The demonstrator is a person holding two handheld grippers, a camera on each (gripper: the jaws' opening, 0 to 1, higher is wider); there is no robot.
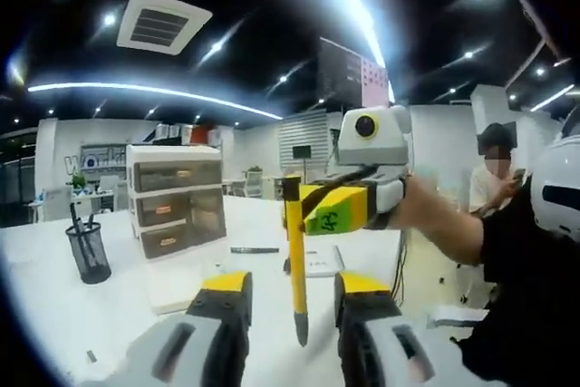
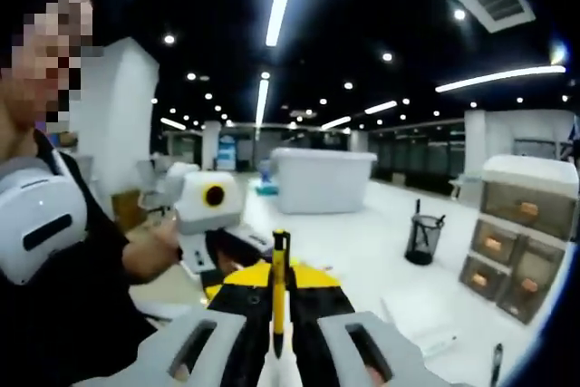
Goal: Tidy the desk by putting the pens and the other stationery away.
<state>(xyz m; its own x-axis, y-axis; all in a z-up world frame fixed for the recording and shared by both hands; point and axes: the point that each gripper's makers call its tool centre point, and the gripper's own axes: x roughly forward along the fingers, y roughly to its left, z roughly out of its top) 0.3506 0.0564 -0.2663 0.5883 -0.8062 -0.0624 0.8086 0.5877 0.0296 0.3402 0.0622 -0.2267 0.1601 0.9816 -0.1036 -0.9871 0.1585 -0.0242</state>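
Fingers of the right gripper clamp a yellow pen held upright in the air between the spread, empty fingers of the left gripper. Little looks tidied: another pen and a notepad lie on the desk. A mesh cup holds some pens; what the drawer unit holds I cannot tell.

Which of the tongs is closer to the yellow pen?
Right: the right tongs clamp the yellow pen near its top; the left tongs sit open around its tip.
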